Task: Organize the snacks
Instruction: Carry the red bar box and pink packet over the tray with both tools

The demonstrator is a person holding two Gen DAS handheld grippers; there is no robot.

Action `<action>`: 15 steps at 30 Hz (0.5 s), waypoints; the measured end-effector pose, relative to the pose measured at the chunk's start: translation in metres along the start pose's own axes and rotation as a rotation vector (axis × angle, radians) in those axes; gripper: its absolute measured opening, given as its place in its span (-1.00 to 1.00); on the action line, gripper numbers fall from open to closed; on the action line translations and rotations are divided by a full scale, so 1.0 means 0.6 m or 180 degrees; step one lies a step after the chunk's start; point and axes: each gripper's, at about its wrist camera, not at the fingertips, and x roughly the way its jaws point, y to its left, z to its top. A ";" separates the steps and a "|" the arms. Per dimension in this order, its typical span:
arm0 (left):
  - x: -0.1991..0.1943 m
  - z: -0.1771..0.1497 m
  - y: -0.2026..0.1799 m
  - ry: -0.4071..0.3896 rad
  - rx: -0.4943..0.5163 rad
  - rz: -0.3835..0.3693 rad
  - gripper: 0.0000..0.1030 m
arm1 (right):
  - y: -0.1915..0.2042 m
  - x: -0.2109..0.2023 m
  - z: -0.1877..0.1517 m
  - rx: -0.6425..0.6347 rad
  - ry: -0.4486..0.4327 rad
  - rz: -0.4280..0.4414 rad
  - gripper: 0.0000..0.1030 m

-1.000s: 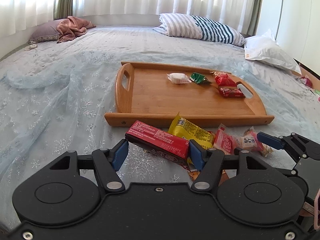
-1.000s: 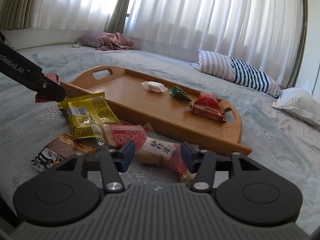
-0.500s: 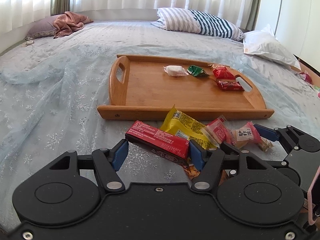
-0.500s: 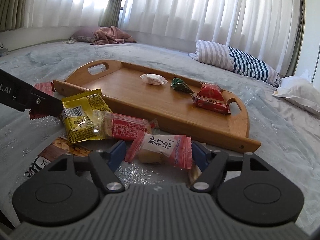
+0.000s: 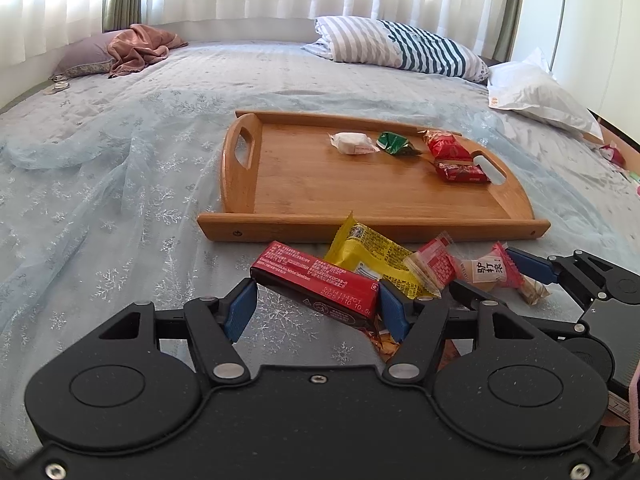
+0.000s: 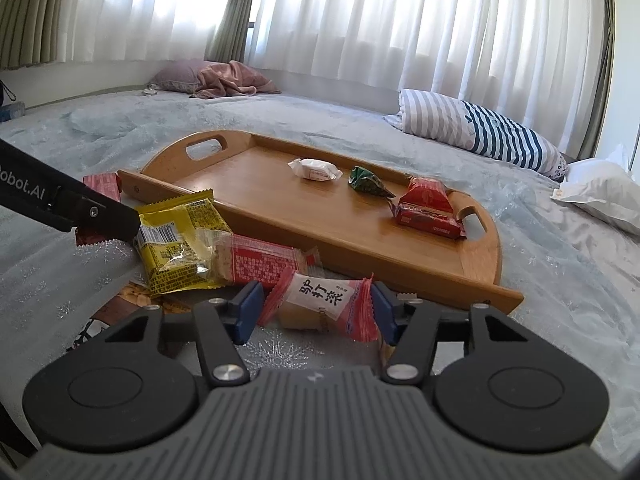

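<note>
Bamboo tray (image 5: 312,184) on the bedspread (image 5: 120,168) carries four wrapped snacks along its far side; the loose pile lies just before its near rim. Left gripper (image 5: 316,304) clamps a red bar packet (image 5: 320,280) end to end (lifted at a tilt). Right gripper (image 6: 316,308) is closing around a pink-wrapped pastry (image 6: 320,300), pads at its crimped ends.

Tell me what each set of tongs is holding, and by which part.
Left tongs: shut on the long red snack bar, gripped by its two ends. Right tongs: closing on the pink-wrapped pastry, pads at its two crimped ends.
</note>
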 end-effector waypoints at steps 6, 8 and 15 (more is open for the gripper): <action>-0.001 0.007 0.006 -0.0017 0.0001 0.0010 0.22 | -0.013 -0.003 0.009 0.0175 0.0016 0.0000 -0.08; 0.000 0.011 0.008 -0.0025 -0.0007 0.0004 0.22 | -0.019 -0.006 0.016 0.0234 0.0003 -0.0029 -0.18; 0.001 0.025 0.007 -0.0096 -0.0022 -0.0012 0.22 | -0.034 -0.004 0.020 0.0327 0.0074 0.0028 0.13</action>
